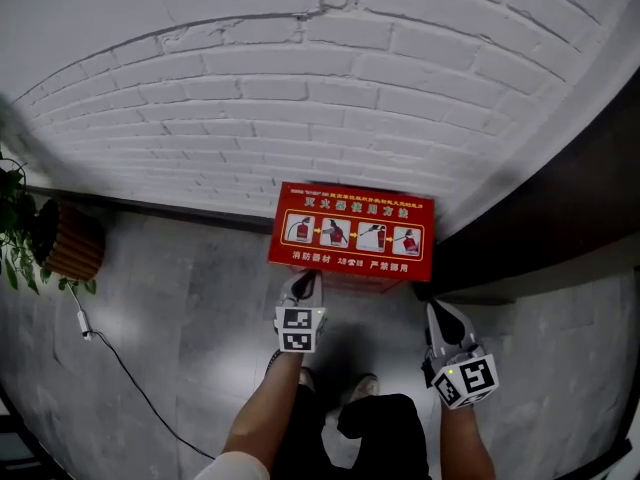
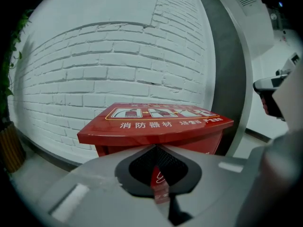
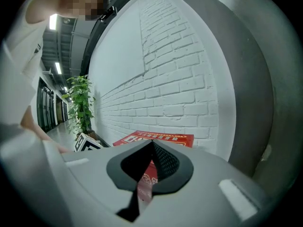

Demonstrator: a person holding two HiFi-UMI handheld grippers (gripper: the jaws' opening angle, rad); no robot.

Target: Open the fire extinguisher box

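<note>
A red fire extinguisher box point(image 1: 352, 230) stands on the floor against the white brick wall point(image 1: 300, 88), its lid down, with white pictures and print on top. My left gripper point(image 1: 304, 282) is just in front of the box's near left edge, jaws shut with nothing held. In the left gripper view the box point(image 2: 156, 122) fills the space just beyond the shut gripper point(image 2: 156, 146). My right gripper point(image 1: 433, 311) hangs off the box's near right corner, also shut and holding nothing. The right gripper view shows the box lid point(image 3: 158, 138) past the shut gripper point(image 3: 152, 142).
A potted plant in a slatted brown pot point(image 1: 65, 240) stands at the left by the wall. A white cable point(image 1: 130, 378) runs across the grey floor. A dark panel point(image 1: 560, 218) flanks the box on the right. The person's shoes point(image 1: 360, 388) are below the box.
</note>
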